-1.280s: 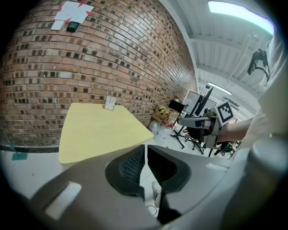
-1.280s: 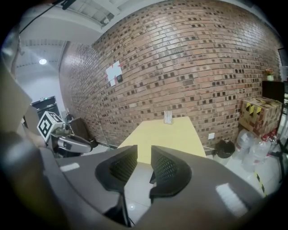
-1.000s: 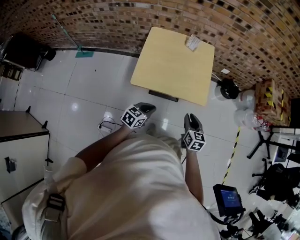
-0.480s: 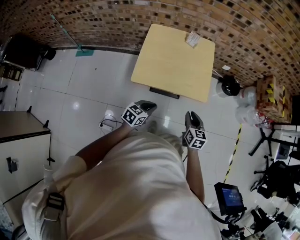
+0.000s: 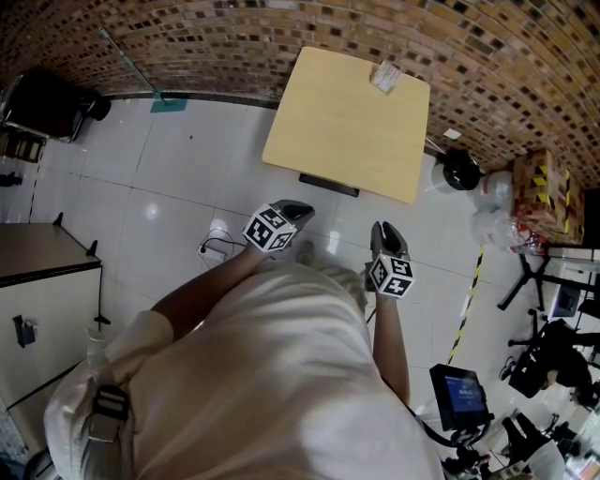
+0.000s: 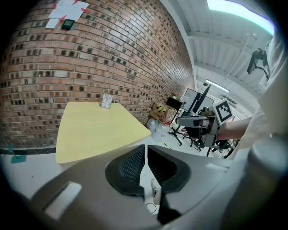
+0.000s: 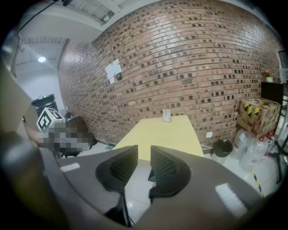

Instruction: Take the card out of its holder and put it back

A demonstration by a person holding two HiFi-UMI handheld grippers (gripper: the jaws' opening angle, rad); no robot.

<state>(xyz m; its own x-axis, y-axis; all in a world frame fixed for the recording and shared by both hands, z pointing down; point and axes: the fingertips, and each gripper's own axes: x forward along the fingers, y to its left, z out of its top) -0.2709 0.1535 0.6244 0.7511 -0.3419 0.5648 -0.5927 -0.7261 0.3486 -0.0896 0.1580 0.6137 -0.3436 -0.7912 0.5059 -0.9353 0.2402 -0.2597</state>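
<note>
I count one pale yellow square wooden table [image 5: 337,131], one small pale upright card holder [image 5: 385,79] and two tools. The holder stands at the table's far right corner, near the red brick wall [image 5: 281,28]. It shows as a single pale rectangle, so I cannot separate card from holder.

Only the head view shows both tools together, held over the white tiled floor [image 5: 169,169], well apart from the holder. The left gripper view shows the left tool [image 6: 145,155] with jaws drawn together to a thin slit, nothing between them. The right gripper view shows the right tool [image 7: 144,155] with jaws parted and empty. Only the gripper views show the white paper sheets [image 7: 113,69] on the wall.
</note>
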